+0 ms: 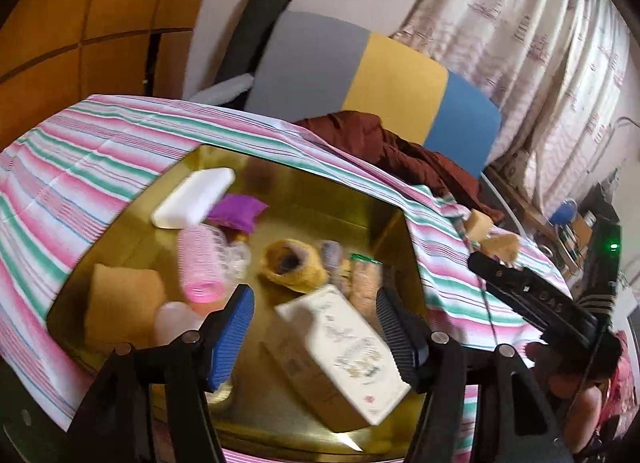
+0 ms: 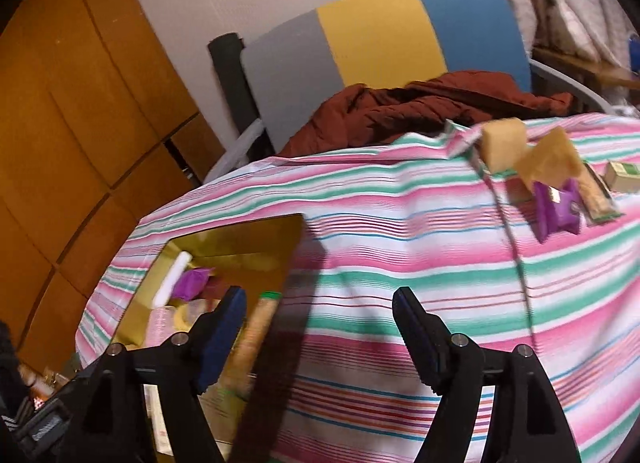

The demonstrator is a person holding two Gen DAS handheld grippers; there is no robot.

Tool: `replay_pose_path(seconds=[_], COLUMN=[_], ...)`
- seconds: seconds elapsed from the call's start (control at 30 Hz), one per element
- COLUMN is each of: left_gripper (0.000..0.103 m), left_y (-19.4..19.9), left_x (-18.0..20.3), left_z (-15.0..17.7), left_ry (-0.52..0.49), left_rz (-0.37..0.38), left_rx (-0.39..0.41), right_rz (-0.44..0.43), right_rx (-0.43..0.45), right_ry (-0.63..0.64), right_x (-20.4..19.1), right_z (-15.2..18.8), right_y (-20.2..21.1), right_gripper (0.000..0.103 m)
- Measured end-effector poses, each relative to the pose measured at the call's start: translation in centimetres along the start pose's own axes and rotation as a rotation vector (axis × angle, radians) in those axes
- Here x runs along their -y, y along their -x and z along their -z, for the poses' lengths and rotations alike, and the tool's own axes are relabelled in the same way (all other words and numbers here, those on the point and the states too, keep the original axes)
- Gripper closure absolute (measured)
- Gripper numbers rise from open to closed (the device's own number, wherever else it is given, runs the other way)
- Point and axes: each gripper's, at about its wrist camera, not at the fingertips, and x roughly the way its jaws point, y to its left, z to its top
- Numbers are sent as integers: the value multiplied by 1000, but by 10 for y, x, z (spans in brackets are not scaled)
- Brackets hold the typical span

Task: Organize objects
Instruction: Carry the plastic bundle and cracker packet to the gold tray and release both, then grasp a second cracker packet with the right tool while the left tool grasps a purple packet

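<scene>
Your left gripper (image 1: 316, 327) hangs wide open and empty over the gold box (image 1: 120, 239), with the white carton (image 1: 344, 351) lying just below and between its fingers, long axis slanting from upper left to lower right. Your right gripper (image 2: 320, 327) is also wide open and empty, over the striped cloth (image 2: 400, 247). The loose items, a purple packet (image 2: 556, 209) among them, lie well ahead of it to the right, so the right hand is nearer those. Motion blur smears the small items, and the box's near edge is cut off.
</scene>
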Motion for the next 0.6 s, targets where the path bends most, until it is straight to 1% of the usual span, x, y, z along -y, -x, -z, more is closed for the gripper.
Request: replay_pose_path(seconds=[0.13,0.33,0.5,0.6], left_gripper=[39,39,38,38], left_y=[-10,-15,-28,-32], left_x=[24,68,104,123], left_z=[2,6,15,22], left_ry=[-49,-174,-264,-316], left_rz=[57,96,130,147], left_rx=[-52,-69,-133,-155], right_rz=[35,85,130,164], right_rx=[-9,-10,-4,-4], right_ry=[-44,-86,-121,-116], right_x=[28,65,97,115], right_z=[3,7,9,8], right_y=[2,9,15,19], right_gripper=[27,27,27,27])
